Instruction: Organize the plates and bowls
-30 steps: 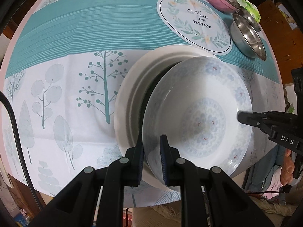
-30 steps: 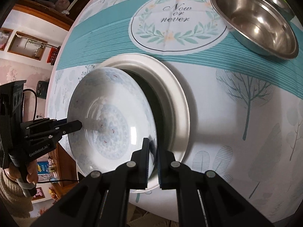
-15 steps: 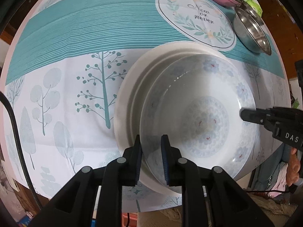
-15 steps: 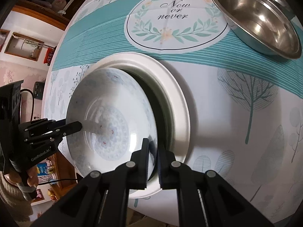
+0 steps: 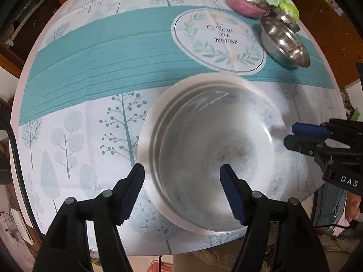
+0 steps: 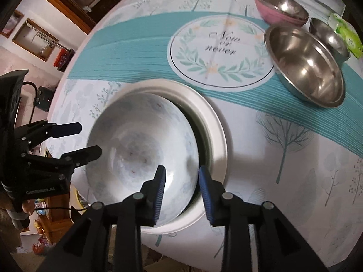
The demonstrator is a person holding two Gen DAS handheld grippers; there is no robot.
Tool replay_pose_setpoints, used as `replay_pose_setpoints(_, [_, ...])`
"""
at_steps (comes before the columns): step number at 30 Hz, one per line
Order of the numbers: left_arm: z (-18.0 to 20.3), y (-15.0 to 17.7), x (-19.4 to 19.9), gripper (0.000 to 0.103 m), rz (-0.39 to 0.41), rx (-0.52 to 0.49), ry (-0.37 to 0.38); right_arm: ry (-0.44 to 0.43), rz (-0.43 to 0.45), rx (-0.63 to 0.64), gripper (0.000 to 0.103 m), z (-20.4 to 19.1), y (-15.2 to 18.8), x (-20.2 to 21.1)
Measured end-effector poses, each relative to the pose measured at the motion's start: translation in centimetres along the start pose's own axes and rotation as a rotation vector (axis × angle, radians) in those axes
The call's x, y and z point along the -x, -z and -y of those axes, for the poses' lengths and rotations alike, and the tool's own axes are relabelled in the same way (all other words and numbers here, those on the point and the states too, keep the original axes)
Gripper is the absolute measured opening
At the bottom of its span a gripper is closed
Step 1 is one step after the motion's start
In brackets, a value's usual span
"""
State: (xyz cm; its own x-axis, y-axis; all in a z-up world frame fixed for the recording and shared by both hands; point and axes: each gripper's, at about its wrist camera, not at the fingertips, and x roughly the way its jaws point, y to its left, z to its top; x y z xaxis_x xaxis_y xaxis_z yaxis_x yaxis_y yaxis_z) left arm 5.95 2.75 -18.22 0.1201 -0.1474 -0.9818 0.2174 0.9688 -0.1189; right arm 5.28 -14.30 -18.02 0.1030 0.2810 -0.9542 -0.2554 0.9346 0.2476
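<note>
The patterned bowl (image 5: 217,156) is seated in the plain white plate (image 5: 147,140) at the near edge of the counter (image 5: 95,72). The left claw (image 5: 182,188) is seen opening wide — the bowl's near rim lies between its pads, untouched. The right claw (image 6: 181,187) is opening too, narrower, astride the bowl's rim without pressing. Beyond the plate, steel bowls (image 6: 306,65) and a pink bowl (image 6: 279,9) are set.

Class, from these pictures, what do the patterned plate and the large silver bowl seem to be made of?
Patterned plate: probably glazed ceramic, perhaps melamine; glossy white, faint blue flowers, bright glare.
Large silver bowl: likely stainless steel; polished grey, mirror-like reflections inside.
</note>
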Motion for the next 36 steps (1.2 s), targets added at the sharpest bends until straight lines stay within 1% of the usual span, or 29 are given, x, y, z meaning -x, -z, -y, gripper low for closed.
replay_pose_setpoints(3, [0.7, 0.3, 1.3, 0.068, 0.035, -0.011, 0.01, -0.018, 0.015, -0.015, 0.031, 0.2, 0.4, 0.9])
replay_pose_setpoints(5, [1.3, 0.5, 2.2, 0.07, 0.066, -0.012, 0.017, -0.013, 0.027, -0.013, 0.031, 0.1, 0.9, 1.5])
replay_pose_setpoints(7, [1.8, 0.6, 3.2, 0.074, 0.097, -0.012, 0.021, -0.012, 0.038, -0.012, 0.031, 0.0, 1.4, 2.1])
replay_pose_setpoints(11, [3.2, 0.5, 4.8, 0.075, 0.149, -0.022, 0.018, -0.02, 0.073, -0.023, 0.031, 0.5, 2.6, 3.8])
replay_pose_setpoints(17, [5.3, 0.5, 6.3, 0.075, 0.203, -0.012, 0.047, -0.017, 0.134, -0.05, 0.031, 1.4, 4.5, 6.3])
replay_pose_setpoints(21, [6.8, 0.5, 6.8, 0.076, 0.233, -0.013, 0.056, -0.008, 0.17, -0.078, 0.031, 2.5, 6.0, 8.0])
replay_pose_setpoints(25, [8.1, 0.3, 7.4, 0.076, 0.256, 0.0, 0.085, 0.003, 0.201, -0.107, 0.031, 3.7, 7.2, 9.3])
replay_pose_setpoints(29, [9.6, -0.2, 8.6, 0.076, 0.301, -0.008, 0.105, 0.013, 0.232, -0.133, 0.031, 4.9, 8.0, 10.6])
replay_pose_setpoints(33, [10.8, -1.3, 9.6, 0.076, 0.344, -0.011, 0.113, 0.035, 0.264, -0.151, 0.031, 6.1, 8.0, 11.9])
replay_pose_setpoints(36, [11.7, -2.7, 10.1, 0.076, 0.36, -0.021, 0.12, 0.078, 0.295, -0.157, 0.031, 7.2, 7.6, 13.0])
